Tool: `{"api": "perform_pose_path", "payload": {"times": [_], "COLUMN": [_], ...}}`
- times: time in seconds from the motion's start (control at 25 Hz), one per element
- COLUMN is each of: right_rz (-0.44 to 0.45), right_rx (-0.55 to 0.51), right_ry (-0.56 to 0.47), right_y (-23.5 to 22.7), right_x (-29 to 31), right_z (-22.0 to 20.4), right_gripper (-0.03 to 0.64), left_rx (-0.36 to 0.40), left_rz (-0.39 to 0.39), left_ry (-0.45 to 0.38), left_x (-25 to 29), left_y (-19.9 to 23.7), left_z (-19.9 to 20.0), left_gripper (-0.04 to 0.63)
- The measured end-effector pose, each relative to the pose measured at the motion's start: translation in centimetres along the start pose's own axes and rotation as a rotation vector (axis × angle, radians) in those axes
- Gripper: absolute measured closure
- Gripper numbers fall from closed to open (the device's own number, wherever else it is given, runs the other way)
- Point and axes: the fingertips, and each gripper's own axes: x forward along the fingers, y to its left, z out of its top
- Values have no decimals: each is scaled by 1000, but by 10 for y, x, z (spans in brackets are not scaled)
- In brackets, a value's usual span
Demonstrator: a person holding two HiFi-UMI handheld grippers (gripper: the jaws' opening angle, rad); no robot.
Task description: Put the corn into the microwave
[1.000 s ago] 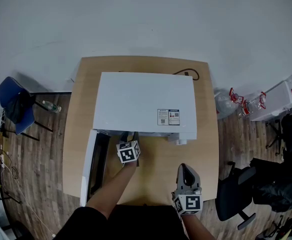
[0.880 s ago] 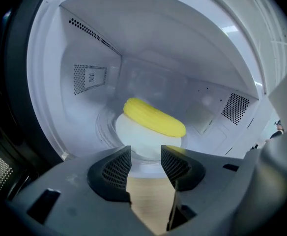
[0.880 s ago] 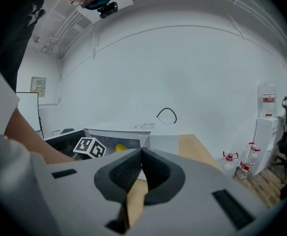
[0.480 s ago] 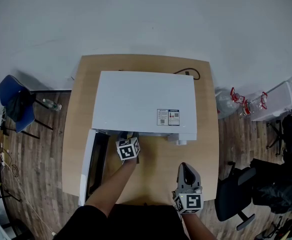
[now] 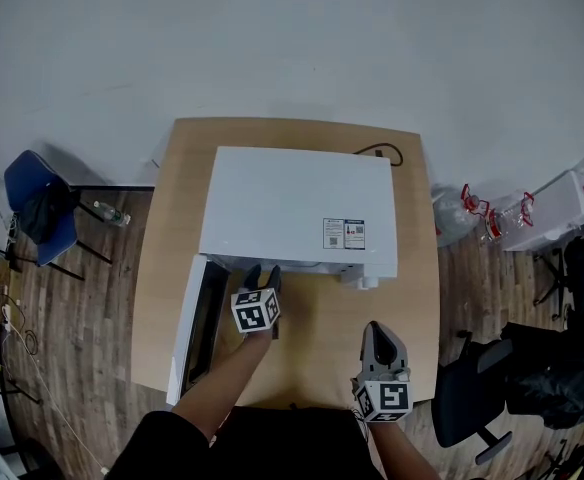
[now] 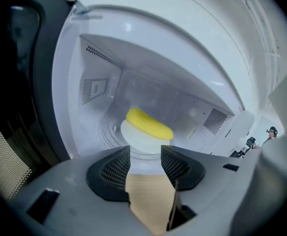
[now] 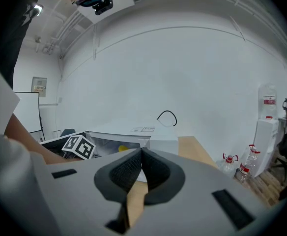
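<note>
Left gripper (image 6: 145,154): jaws stood moderately apart, grasping nothing and touching nothing; bare table (image 5: 412,298) showed through the gap. It sat at lower centre of the head view, just before the mouth of the microwave (image 5: 297,208). Right gripper (image 7: 141,154): jaws pressed together, empty, at lower right of the head view, well apart from the microwave. Corn (image 6: 149,123): lying on a white plate (image 6: 136,140) inside the cavity, centre of the left gripper view. Door (image 5: 194,318) hung open at left. Count: two grippers, one corn, one plate, one microwave, one door.
</note>
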Motion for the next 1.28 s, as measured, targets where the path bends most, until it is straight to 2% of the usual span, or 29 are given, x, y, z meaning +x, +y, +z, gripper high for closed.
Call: {"api": "perform_pose_path", "payload": {"times": [0.2,0.44,0.6,0.72,0.8,0.88,0.96,1.08,1.28], "right_rz": [21,49,55,58,59,64,76,117,184], "right_rx": [4,-6,-25,-30,-39,-54,-68,-94,-116], "right_ry": [16,11,-12,-31,-33,-45,-78,-108,-139], "right_y": [24,61,85,102,112,122,131,147,167], "right_x": [-13,-40,-63,-80,-92,-104,-117,-136,-163], "right_z": [-3,4,16,24,24,25,30,32,26], "right_gripper": [557,557,557,557,557,557,557,557,557], "left_rx": [58,155,172,256,297,306,273,267,290], "left_rz": [-88,-172,-281,-345,-371,-400,-433,-445,-380], "left_ry": [-81,-218,-308,-345,-335,-335,-352,-359,-355], "left_x": [-60,-160,-228,-271,-293,-312,-330,-355,-387], "left_y": [-26,-60,-86,-109,-121,-128,-131,-134,-138], "left_z": [21,51,58,51,40,28,19,4,-18], "left_gripper": [411,411,413,458,521,563,574,577,577]}}
